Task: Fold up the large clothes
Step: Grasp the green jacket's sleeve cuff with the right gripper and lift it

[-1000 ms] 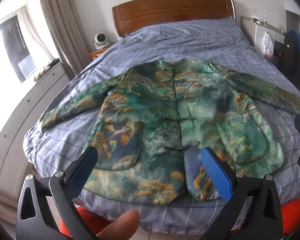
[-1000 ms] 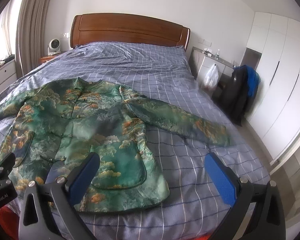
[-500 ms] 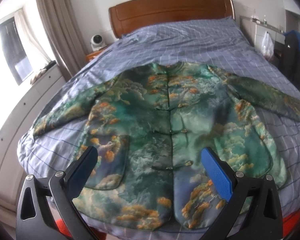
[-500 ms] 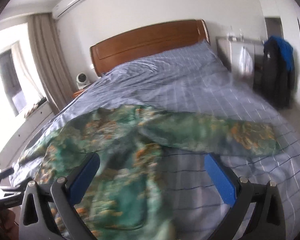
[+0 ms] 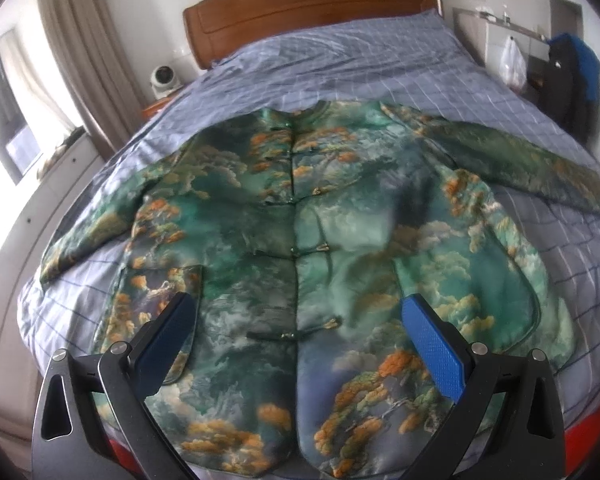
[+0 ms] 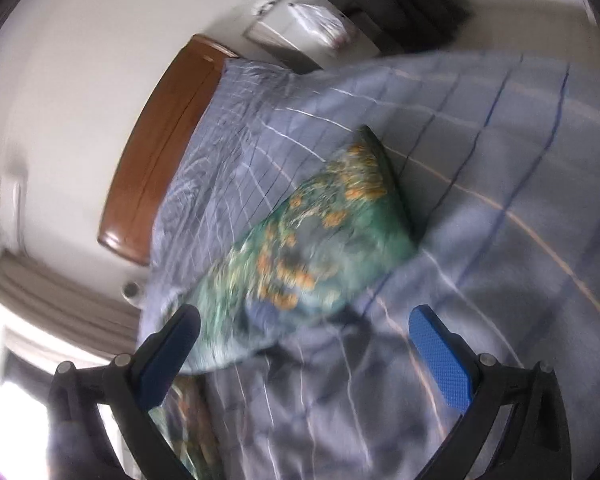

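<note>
- Bed (image 5: 380,60): blue checked cover, wooden headboard (image 5: 308,4) at 12 o'clock, curtain (image 5: 72,52) at 10.
- Jacket (image 5: 300,240): spread flat, front up, sleeves out.
- My left gripper (image 5: 296,344): spread wide, empty, above the hem.
- My right gripper (image 6: 304,354): spread wide, empty, near a sleeve (image 6: 312,248); view blurred.

You are in a home bedroom: a bed (image 5: 380,64) with a blue checked cover and a wooden headboard (image 5: 308,4), a curtained window (image 5: 4,112) beside it, a small white fan, or perhaps a camera (image 5: 164,78), on the nightstand, and clothes hanging (image 5: 576,76) by the wall.
</note>
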